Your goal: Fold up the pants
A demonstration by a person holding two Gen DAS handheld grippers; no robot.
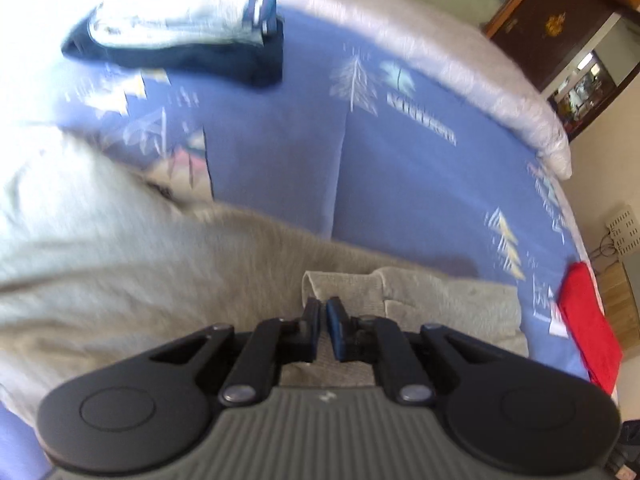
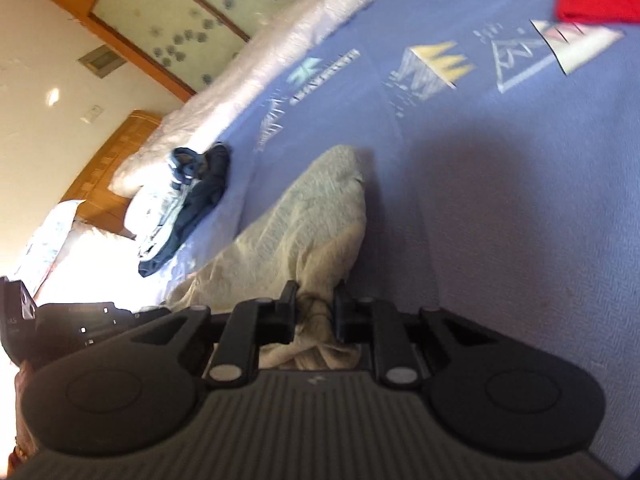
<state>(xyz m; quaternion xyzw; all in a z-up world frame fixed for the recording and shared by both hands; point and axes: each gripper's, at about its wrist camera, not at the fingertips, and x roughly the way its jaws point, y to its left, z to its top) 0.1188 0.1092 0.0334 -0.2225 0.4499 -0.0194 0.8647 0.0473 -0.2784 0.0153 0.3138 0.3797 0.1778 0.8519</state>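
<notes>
**Pants gripped at two points on a bed**

A bed with a blue printed sheet is shown; folded clothes lie at 11 o'clock. The grey pants are spread from 9 to 5 o'clock. The left gripper is pressed together, apparently on a cuff edge; the right gripper is pinched on bunched fabric. A fold is judged to be starting: both holds must be carried across together.

Pants on bedspread, folded clothes behind
</notes>
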